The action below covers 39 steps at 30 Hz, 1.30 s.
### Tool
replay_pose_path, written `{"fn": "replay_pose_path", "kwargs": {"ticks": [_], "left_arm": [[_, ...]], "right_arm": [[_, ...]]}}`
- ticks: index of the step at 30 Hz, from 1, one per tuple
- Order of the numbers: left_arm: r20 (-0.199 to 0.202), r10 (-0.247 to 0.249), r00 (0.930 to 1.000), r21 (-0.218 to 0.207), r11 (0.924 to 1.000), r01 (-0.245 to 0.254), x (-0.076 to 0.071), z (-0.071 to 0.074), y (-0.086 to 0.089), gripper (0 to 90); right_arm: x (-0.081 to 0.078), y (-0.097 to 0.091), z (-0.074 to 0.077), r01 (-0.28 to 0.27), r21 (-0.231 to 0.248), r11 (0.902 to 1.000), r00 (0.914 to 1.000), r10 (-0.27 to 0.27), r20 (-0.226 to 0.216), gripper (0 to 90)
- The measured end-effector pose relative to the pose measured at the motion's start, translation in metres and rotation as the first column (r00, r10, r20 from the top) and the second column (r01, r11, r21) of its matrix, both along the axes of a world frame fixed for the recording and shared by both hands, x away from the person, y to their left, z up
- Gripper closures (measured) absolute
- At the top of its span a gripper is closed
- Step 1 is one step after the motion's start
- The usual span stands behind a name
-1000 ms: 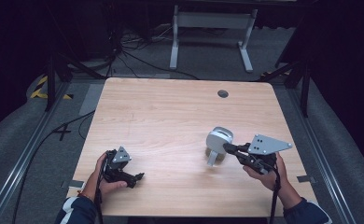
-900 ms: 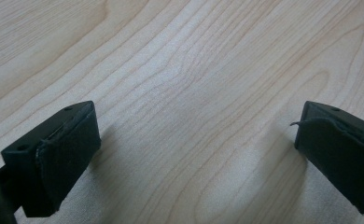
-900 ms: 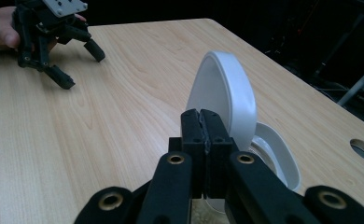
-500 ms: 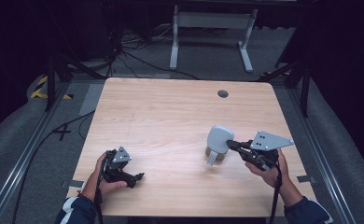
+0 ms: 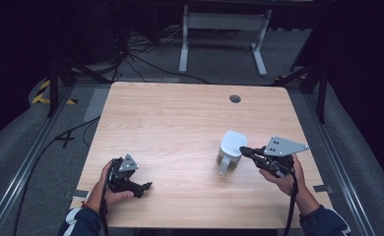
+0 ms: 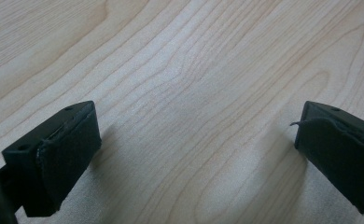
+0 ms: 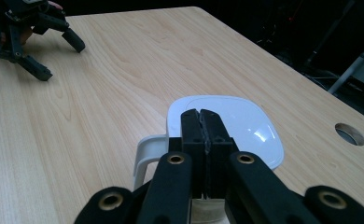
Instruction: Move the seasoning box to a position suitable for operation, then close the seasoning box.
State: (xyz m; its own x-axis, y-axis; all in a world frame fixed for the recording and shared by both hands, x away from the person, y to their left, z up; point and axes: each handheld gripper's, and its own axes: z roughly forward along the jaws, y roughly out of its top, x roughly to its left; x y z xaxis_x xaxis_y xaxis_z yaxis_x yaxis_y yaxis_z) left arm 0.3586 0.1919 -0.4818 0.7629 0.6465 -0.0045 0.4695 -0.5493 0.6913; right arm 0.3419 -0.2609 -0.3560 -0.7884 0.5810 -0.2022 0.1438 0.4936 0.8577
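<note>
At the near edge of the wooden tabletop (image 5: pixel 180 128), the left tongs (image 5: pixel 143 188) are held low in a hand (image 5: pixel 112 189) with the jaws spread wide over bare wood. To the right and slightly farther in, the right tongs (image 7: pixel 202 122) are seen pressed together, their tips lying over the lid of a white mug (image 5: pixel 230 151) that stands with its handle toward the near edge. Whether anything is pinched between them cannot be told. Beyond the mug, a round hole (image 5: pixel 235 99) is set near the far edge.

Broad bare table (image 5: pixel 180 123) between claws; sole obstacle, white-lidded mug (image 5: pixel 231 150) near right edge.
</note>
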Motion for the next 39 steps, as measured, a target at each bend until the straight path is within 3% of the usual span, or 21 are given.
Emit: {"fn": "replay_pose_path", "kwargs": {"ticks": [8, 23, 31, 36, 39], "left_arm": [[-0.010, 0.016, 0.9998, -0.009, 0.9998, -0.016, -0.002, 0.000, 0.000, 0.9], [-0.010, 0.016, 0.9998, -0.009, 0.9998, -0.016, -0.002, 0.000, 0.000, 0.9], [-0.010, 0.016, 0.9998, -0.010, 0.9998, -0.016, -0.002, 0.000, 0.000, 0.9], [-0.010, 0.016, 0.9998, -0.009, 0.9998, -0.016, -0.002, 0.000, 0.000, 0.8], [-0.010, 0.016, 0.9998, -0.009, 0.9998, -0.016, -0.002, 0.000, 0.000, 0.9]], "right_arm": [[-0.002, -0.004, 0.001, -0.001, -0.013, 0.9999, 1.0000, 0.001, 0.004, 89.1], [-0.011, -0.029, -0.007, 0.051, -0.090, 0.9947, 0.9986, -0.052, -0.009, 69.7], [-0.016, -0.048, -0.019, 0.093, -0.113, 0.9893, 0.9953, -0.096, -0.017, 56.1], [-0.020, -0.060, -0.032, 0.115, -0.145, 0.9828, 0.9928, -0.118, -0.017, 49.7], [-0.022, -0.071, -0.043, 0.129, -0.138, 0.9820, 0.9902, -0.135, -0.037, 45.9]]}}
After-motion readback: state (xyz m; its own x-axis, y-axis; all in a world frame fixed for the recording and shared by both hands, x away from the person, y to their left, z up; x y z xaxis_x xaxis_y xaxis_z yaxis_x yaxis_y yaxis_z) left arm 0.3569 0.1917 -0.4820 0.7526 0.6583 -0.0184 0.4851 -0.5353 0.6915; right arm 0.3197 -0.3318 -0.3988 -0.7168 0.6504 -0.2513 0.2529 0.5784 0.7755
